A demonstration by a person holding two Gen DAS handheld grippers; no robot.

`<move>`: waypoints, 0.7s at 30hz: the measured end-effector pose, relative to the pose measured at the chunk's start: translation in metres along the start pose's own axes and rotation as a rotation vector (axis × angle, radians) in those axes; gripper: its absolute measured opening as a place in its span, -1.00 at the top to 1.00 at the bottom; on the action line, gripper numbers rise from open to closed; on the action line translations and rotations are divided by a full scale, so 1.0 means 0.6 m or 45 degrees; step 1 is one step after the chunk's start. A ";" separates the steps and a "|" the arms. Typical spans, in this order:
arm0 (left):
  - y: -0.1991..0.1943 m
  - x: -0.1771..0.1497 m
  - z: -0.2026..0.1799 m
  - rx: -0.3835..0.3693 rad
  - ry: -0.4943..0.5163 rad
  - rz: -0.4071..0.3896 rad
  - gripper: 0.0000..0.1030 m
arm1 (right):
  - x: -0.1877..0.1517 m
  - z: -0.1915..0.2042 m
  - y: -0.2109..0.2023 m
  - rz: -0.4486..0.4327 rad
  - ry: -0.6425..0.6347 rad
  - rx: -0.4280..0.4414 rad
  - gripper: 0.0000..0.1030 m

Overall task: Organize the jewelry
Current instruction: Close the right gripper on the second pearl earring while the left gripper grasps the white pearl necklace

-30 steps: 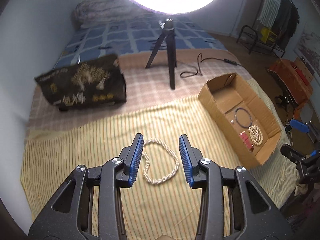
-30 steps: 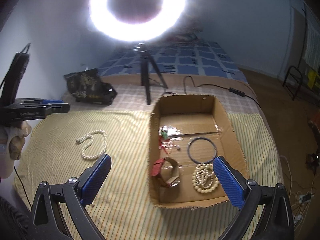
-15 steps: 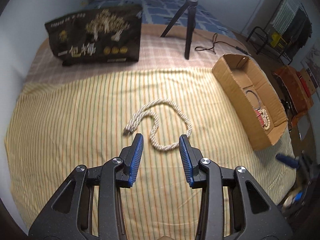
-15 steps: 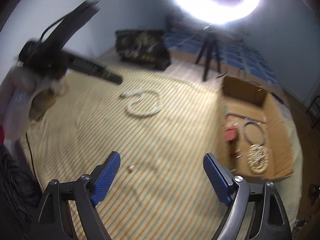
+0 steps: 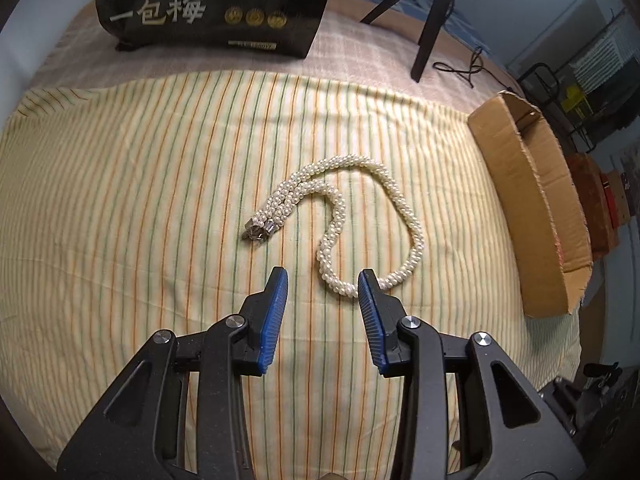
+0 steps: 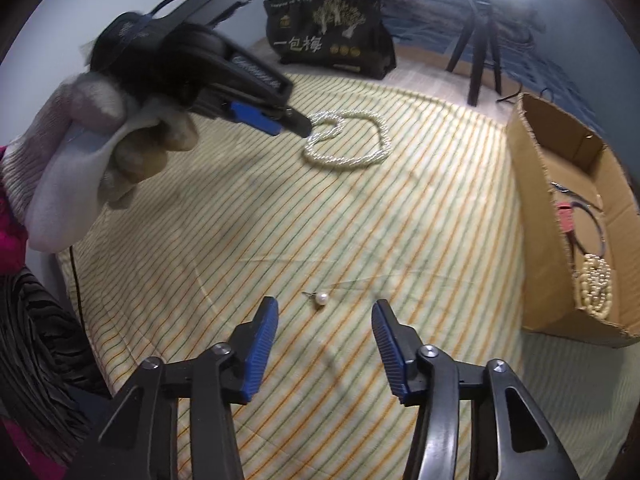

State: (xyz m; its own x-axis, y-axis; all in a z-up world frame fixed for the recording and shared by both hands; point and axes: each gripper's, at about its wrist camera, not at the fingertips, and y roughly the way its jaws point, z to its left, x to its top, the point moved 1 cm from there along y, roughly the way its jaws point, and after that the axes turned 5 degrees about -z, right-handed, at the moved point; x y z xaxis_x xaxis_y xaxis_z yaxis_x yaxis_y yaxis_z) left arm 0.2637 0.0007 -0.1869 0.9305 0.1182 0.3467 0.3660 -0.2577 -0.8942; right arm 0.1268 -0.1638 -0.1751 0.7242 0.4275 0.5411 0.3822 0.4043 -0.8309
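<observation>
A white pearl rope necklace lies looped on the striped cloth; it also shows in the right wrist view. My left gripper is open and empty, just short of the loop's near bend. It also shows in the right wrist view, held by a gloved hand beside the necklace. A small pearl earring lies on the cloth just ahead of my right gripper, which is open and empty. A cardboard box at the right holds a beaded bracelet, a dark ring bangle and a red item.
A black printed bag stands at the back of the bed. A ring-light tripod and its cable stand behind the cloth. The box's outer wall shows at the right in the left wrist view.
My left gripper has come down and forward to the necklace. My right gripper has swung left away from the box and down toward the pearl earring, with its jaws narrower.
</observation>
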 end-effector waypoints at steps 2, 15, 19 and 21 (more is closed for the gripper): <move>0.011 0.002 0.004 0.002 -0.012 0.012 0.28 | -0.004 0.006 0.009 0.016 -0.032 0.001 0.12; 0.035 0.006 0.003 0.014 -0.013 0.041 0.28 | 0.002 0.010 0.049 0.065 -0.037 0.016 0.37; 0.043 0.006 -0.001 0.028 -0.003 0.037 0.28 | 0.000 0.013 0.058 0.082 -0.030 0.014 0.37; 0.044 0.006 -0.003 0.036 0.002 0.034 0.28 | 0.000 0.018 0.065 0.090 -0.046 -0.004 0.37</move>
State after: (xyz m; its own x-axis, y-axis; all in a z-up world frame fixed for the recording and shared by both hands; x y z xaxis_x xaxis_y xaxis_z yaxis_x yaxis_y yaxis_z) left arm 0.2770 -0.0074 -0.2089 0.9401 0.1104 0.3226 0.3401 -0.2338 -0.9109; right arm 0.1354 -0.1397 -0.2061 0.7282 0.4838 0.4855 0.3329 0.3696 -0.8675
